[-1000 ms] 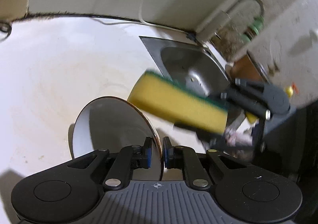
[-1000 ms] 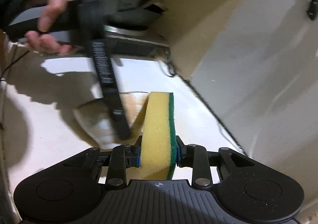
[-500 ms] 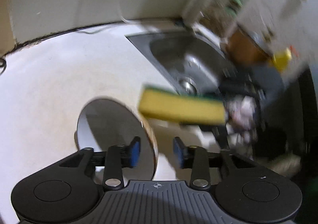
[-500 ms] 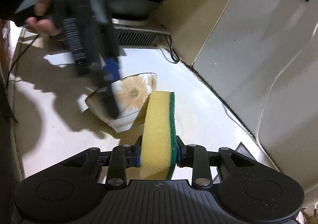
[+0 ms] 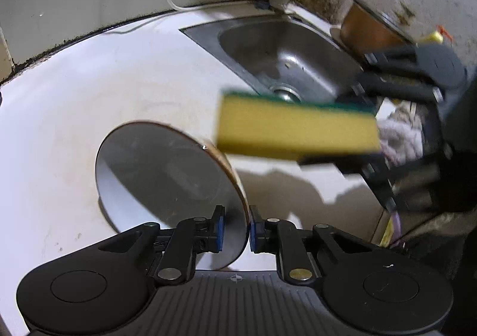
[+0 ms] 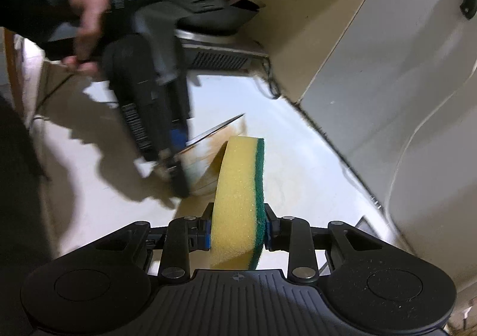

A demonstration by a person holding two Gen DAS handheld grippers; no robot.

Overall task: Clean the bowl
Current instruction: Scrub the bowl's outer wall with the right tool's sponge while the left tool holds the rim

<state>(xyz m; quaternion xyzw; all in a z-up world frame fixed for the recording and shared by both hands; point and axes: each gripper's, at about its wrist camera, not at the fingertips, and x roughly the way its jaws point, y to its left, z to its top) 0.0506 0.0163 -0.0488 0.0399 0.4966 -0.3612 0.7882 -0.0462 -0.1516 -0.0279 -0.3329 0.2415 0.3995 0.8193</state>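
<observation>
Closing on the rim of the bowl (image 5: 167, 175), the left hand-held gripper (image 5: 234, 228) had the thin edge between its blue pads (image 5: 219, 228); the right-hand pad looked to sit against the outer wall while a sliver of gap showed at the other, so the grip seemed not quite seated. The bowl stood tilted on the pale counter (image 5: 74, 103), its mouth turned up and aside, the lower side resting on the surface. It looked like glazed ceramic: stiff, fairly weighty for a rim pinch, breakable if it slipped, and probably slick once wet, so the rim taken near the lowest point, with the counter bearing part of the weight, seemed the sensible hold. Its inside was plain and greyish-white with a brown band along the lip; from the right wrist view the outside (image 6: 205, 154) showed a blurred brown pattern. Just beyond it the right hand-held gripper (image 6: 238, 231) was clamped across a sponge (image 6: 238, 192), yellow foam with a green scouring face, soft enough to bulge between the pads; it hovered close beside the bowl's upper edge, contact unclear. Farther off lay a steel sink (image 5: 283, 55) set into the counter.
</observation>
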